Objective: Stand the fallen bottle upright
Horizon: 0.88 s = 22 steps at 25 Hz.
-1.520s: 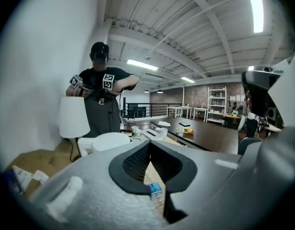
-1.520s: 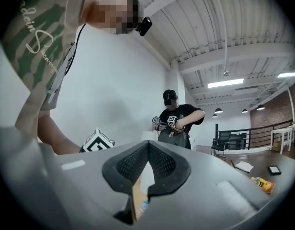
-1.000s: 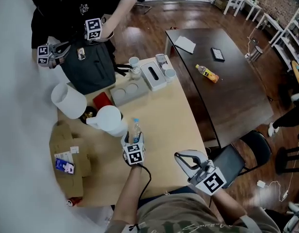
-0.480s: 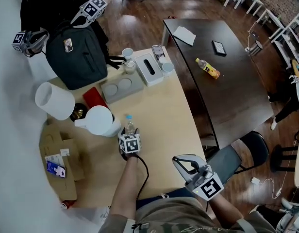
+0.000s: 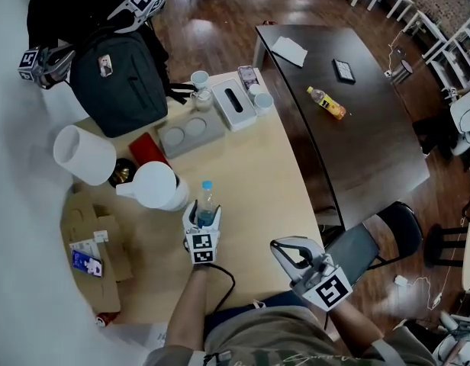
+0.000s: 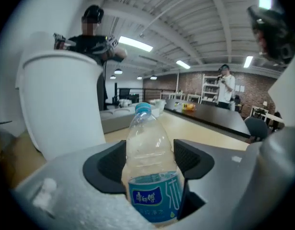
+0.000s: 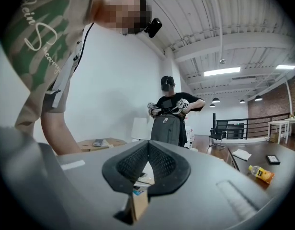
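A clear water bottle [image 5: 207, 203] with a blue cap and blue label stands upright on the light wooden table [image 5: 258, 181], close to a white jug. My left gripper [image 5: 204, 215] has it between its jaws, and in the left gripper view the bottle [image 6: 148, 147] fills the gap between the dark pads [image 6: 108, 163]. The jaws have just been opening and stand wide, with no clear press on the bottle. My right gripper [image 5: 279, 244] hangs off the table's near right corner, its pads [image 7: 138, 162] together with nothing between them.
The white jug [image 5: 155, 187] stands just left of the bottle, a white bucket [image 5: 82, 153] beyond it. A black backpack [image 5: 117, 82], a grey tray [image 5: 191, 133] and a tissue box [image 5: 233, 105] sit at the far end, where another person holds grippers [image 5: 37, 63]. An orange bottle [image 5: 326, 104] lies on the dark table.
My left gripper has drawn back toward me along the table while the bottle stays upright between its jaws. The right gripper has hardly moved.
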### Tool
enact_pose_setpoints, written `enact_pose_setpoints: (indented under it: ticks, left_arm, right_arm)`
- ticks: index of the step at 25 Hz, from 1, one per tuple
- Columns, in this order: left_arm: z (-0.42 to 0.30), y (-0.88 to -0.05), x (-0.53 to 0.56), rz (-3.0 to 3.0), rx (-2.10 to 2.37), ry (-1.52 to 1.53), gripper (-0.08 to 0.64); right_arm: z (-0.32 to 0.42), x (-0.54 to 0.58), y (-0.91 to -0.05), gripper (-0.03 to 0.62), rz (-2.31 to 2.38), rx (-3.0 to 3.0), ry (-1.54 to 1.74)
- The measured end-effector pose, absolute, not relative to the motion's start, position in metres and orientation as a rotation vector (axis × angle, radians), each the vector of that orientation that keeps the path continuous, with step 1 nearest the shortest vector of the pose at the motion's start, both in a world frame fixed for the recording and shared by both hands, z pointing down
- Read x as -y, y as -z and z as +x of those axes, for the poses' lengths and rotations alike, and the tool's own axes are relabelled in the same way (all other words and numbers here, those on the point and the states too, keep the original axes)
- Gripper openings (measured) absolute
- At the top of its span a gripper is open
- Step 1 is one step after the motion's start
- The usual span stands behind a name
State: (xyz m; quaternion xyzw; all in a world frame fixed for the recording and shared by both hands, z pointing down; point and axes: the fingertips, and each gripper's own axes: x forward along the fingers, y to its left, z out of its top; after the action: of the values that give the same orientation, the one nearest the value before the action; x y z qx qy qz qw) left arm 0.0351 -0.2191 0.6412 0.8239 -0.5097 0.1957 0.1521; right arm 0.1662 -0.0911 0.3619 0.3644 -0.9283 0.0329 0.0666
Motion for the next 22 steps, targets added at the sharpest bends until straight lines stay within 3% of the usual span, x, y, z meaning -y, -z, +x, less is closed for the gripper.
enact_pose_setpoints:
  ticks: [9,22]
  left_arm:
    - [0.016,-0.595,0.142,2.646,1.466,-0.075,0.325]
    - [-0.005,-0.578,0.097,2.759,1.391,0.247,0.328]
  right_arm:
    - [0.119,0.085,-0.393,0.005,1.160,2.864,-0.136]
    - [0.067,0.044,-0.442,0.005,1.162,2.820,-0.153]
